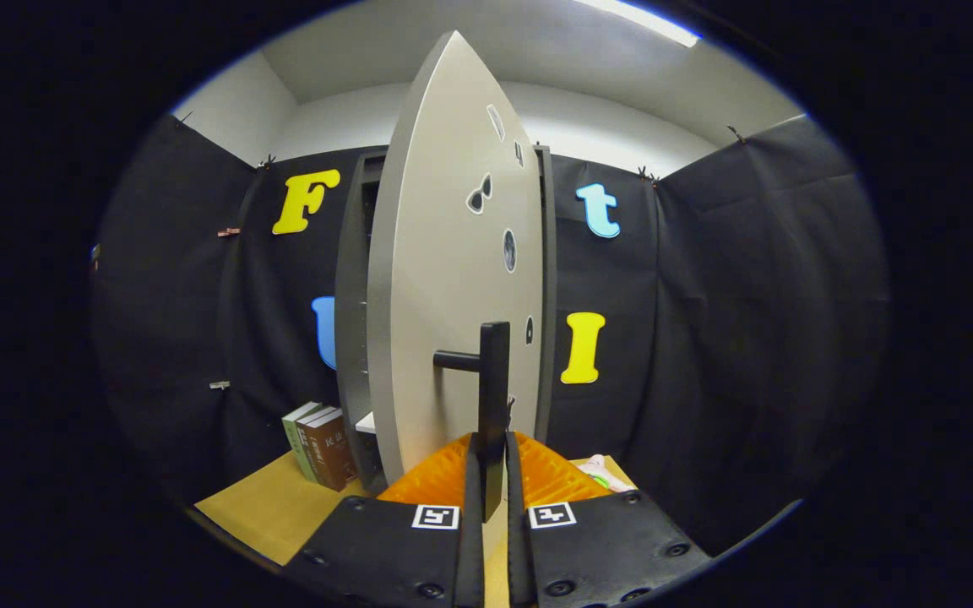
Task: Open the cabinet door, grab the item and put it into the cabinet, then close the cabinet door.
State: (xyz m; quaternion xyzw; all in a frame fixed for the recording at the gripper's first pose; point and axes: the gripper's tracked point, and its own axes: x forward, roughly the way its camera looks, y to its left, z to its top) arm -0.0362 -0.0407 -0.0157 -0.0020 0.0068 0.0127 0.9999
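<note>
**Door part open, claw clamped on the handle**

We see the claw (493, 473) closed on the black bar-shaped door handle (493, 397): both orange ribbed fingers (440, 481) press its lower end from either side. The matte pale grey flat cabinet door (444, 279) stands swung out toward us, edge-on, so we judge the opening step as under way or near done. The dark grey cabinet (356, 279) shows behind it, with a sliver of shelving inside on the left.

Left to do, as we judge: release the handle, pick up the item, place it inside, close the door. The likely item is a small pale pink-and-green object (603, 473) lying on the tan wooden desk (258, 507) just right of the fingers, mostly hidden; we cannot tell what it is.

Textures: door smooth with small sticker-like marks; fingers ridged, plastic-looking; claw body black, bolted, with square markers. A few upright books (322, 443), green and brown spines, stand on the desk left of the cabinet.
</note>
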